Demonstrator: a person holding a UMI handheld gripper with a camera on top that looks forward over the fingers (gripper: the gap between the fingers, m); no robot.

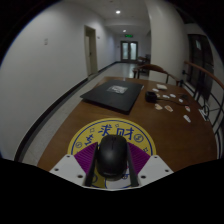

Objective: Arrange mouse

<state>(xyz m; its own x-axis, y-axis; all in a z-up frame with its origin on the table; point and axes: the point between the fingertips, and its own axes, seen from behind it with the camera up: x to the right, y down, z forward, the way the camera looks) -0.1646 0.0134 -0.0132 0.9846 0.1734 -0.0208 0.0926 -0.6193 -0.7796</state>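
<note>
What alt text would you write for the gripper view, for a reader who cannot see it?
A black mouse sits between the fingers of the gripper, on a round yellow and purple mat on a wooden table. Beyond it lie a closed dark laptop and small scattered items, with a corridor behind.

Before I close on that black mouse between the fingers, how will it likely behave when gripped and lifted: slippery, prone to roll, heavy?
The mouse has a smooth, domed shell, so the fingers may slide along its curved sides. It probably sits flat on the round yellow mat, so rolling seems unlikely. It looks rigid and small, probably light.
</note>
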